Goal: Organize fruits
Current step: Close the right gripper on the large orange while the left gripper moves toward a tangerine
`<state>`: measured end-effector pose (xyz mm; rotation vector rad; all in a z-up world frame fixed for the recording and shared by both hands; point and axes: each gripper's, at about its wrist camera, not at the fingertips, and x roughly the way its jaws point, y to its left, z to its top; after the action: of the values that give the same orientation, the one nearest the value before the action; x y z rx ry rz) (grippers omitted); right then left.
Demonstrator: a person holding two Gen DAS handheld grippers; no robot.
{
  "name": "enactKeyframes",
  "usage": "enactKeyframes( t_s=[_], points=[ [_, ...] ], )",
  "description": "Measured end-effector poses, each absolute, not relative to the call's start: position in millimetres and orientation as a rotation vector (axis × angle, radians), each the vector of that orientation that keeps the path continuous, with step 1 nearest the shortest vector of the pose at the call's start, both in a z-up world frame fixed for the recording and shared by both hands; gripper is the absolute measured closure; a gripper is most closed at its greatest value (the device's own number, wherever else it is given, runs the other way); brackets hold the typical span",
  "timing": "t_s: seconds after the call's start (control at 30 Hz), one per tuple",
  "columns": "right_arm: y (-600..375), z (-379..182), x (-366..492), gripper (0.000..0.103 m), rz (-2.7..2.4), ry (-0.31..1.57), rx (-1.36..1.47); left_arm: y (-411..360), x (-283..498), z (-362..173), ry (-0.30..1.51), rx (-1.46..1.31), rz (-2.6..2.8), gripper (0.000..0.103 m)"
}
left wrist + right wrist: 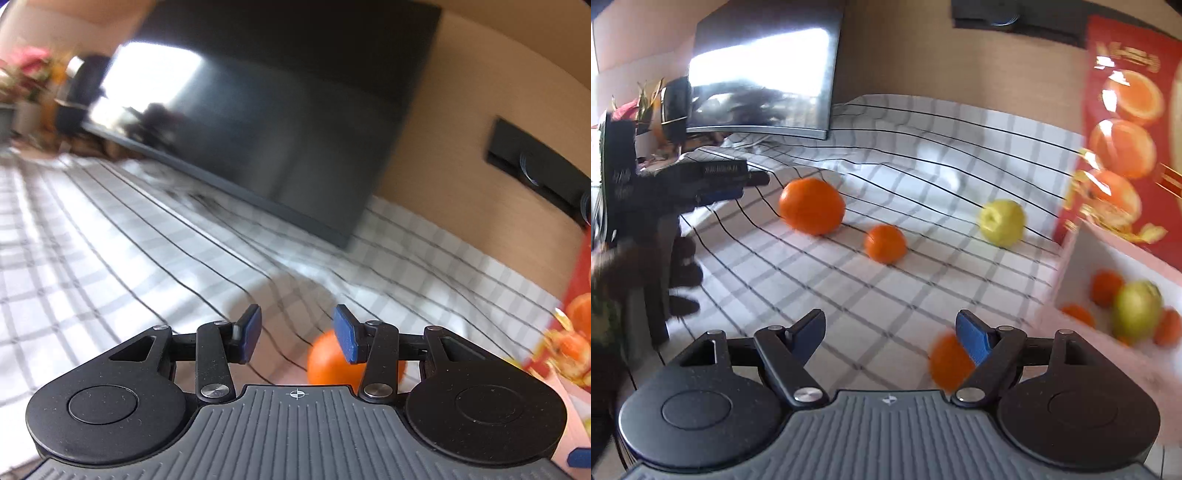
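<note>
Left gripper (753, 181) spread, empty, beside big orange (812, 206), likely lining up a grab. Small orange (885, 243), yellow-green apple (1002, 222) loose on checked cloth (849, 295). Right gripper (890, 332) spread, empty. White box (1082, 258) holds sorted fruit.

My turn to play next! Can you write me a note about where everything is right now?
Left gripper: open, empty, an orange just below its fingers.
Right gripper: open, empty, a small orange by its right finger.
On the cloth: big orange, small orange, yellow apple.
Done: some oranges and a green apple lie in the box.
Left: box the loose fruit.
</note>
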<state>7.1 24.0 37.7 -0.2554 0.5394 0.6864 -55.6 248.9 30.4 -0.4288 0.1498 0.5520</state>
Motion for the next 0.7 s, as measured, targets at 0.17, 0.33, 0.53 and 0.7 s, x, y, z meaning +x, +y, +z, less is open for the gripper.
enactKeyframes(
  t_s=[0.17,0.33,0.53,0.7],
  points=[
    [59.5,52.7,31.1,0.025,0.729,0.577,-0.191,256.6,-83.1,28.7,0.069,-0.456,0.675,0.055],
    [114.9,44.6,48.3,0.025,0.804,0.562,-0.219,280.9,-95.8,17.8,0.087,-0.585,0.788,0.055],
    [166.4,34.5,68.4,0.025,0.84,0.608,-0.176,285.3,-90.1,14.6,0.15,-0.591,0.773,0.055],
    [200.2,19.4,77.9,0.019,0.759,0.582,-0.285,289.6,-88.1,12.0,0.162,-0.624,0.769,0.055]
  ],
)
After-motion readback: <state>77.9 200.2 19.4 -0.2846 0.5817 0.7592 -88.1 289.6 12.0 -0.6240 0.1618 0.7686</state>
